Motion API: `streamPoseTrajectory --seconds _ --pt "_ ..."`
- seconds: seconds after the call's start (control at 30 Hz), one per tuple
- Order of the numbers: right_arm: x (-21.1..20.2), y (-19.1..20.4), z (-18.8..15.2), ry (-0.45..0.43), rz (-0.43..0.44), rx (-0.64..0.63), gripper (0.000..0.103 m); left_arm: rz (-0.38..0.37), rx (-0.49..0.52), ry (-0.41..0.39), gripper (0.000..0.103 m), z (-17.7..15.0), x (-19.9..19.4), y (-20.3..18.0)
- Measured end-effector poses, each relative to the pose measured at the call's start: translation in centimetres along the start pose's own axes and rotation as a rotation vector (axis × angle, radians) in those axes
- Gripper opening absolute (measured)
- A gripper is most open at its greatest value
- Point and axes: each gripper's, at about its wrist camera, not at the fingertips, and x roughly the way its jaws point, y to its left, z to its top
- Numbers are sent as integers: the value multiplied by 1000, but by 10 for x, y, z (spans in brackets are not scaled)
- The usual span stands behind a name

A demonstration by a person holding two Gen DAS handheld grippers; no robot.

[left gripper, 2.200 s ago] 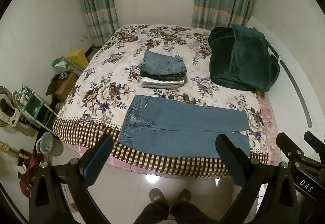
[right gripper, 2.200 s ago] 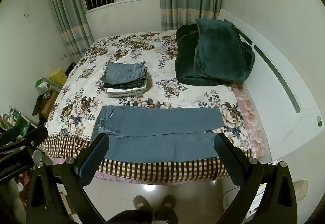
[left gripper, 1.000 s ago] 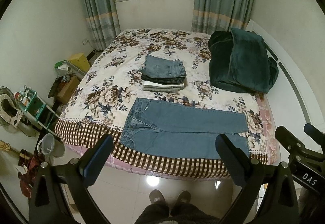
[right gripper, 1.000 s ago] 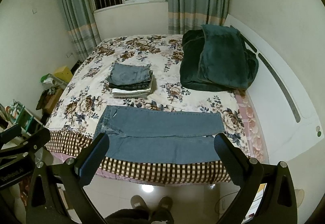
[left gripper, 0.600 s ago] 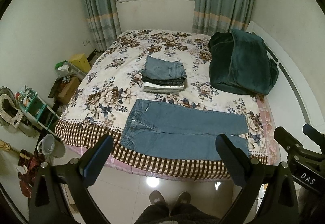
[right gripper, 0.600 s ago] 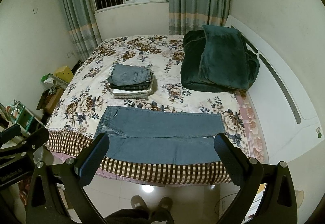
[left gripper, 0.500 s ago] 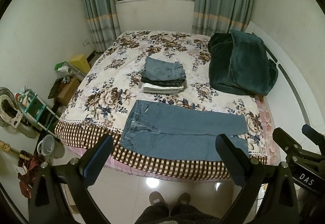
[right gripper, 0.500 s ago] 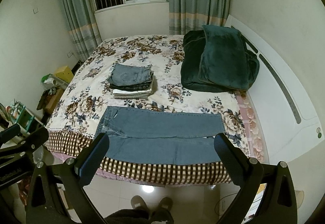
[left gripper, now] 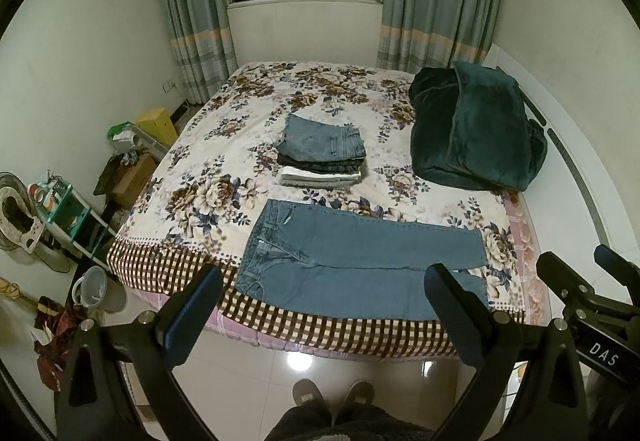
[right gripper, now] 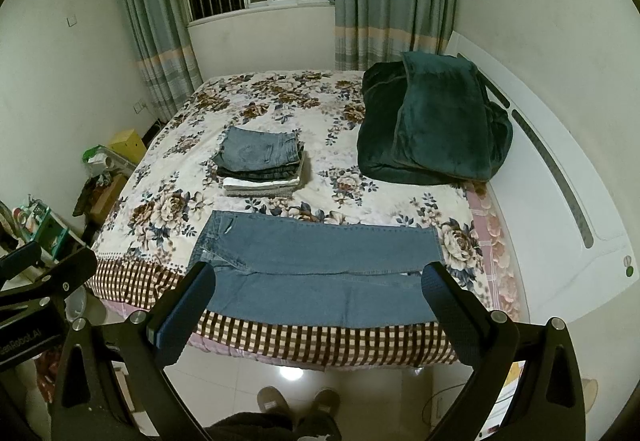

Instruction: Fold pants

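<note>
Left wrist view: a pair of light blue denim pants (left gripper: 360, 265) lies spread flat across the near edge of the bed with the floral-and-checked cover (left gripper: 192, 201), waistband to the left, the two legs running side by side to the right. The left gripper (left gripper: 322, 305) hangs over the floor in front of the bed, its black fingers wide apart and holding nothing, well short of the cloth. From the right wrist view, the right gripper (right gripper: 318, 301) is the same: tongs apart, empty, apart from the fabric.

By my reading, the folding of this pair has not yet begun; the step in hand is the approach. The next move likely calls for both grippers to come down to the denim and pinch an edge each, perhaps waistband and hem of one leg, so that leg can be laid over the other (the near leg, closest to the bed's edge, looks the easier reach).

Counted: one pair of pants laid out; one stack of folded garments (left gripper: 322, 153) in the middle of the bed, with a blue denim piece on top, dark pieces under it and white ones at the bottom (the exact number of layers is hard to tell); one dark green plush blanket (left gripper: 476, 133) folded at the right; two grippers.
</note>
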Motion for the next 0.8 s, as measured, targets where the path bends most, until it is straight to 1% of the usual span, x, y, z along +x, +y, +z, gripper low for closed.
streamPoseTrajectory --seconds 0.67,0.8 --pt "-1 1 1 -5 0 -2 103 -1 1 -1 103 -1 0 1" --pt "-2 2 7 4 9 2 103 2 -1 0 103 1 0 2"
